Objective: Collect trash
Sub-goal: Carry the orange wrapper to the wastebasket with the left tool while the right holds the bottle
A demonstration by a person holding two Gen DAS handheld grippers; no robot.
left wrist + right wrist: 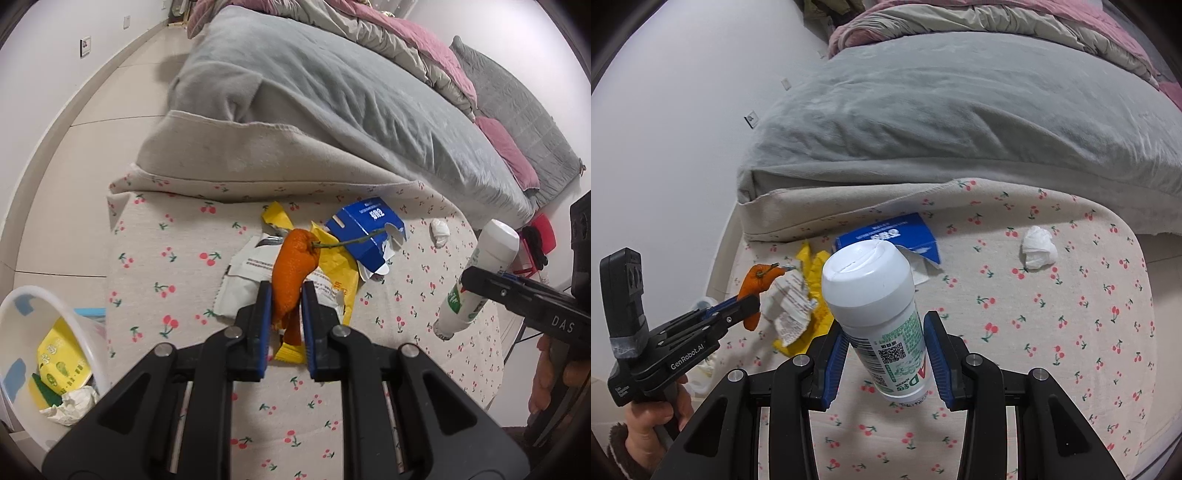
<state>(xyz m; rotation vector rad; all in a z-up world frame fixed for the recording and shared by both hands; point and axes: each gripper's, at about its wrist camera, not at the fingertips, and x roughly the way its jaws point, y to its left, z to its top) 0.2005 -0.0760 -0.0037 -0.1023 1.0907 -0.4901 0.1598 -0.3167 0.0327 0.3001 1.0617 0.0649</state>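
Note:
My left gripper (286,295) is shut on an orange peel (293,269) with a green stem, held just above the cherry-print table (155,258). It also shows in the right wrist view (755,306). My right gripper (886,332) is shut on a white bottle (879,306) with a green label, tilted. The bottle also shows in the left wrist view (476,273). On the table lie a yellow wrapper (336,266), a white printed wrapper (243,280), a torn blue carton (365,229) and a crumpled tissue (1038,247).
A white trash bin (22,321) stands low at the left of the table, holding a yellow packet and crumpled paper. A bed with a grey blanket (314,92) runs along the table's far side. A red object (543,232) sits at the far right.

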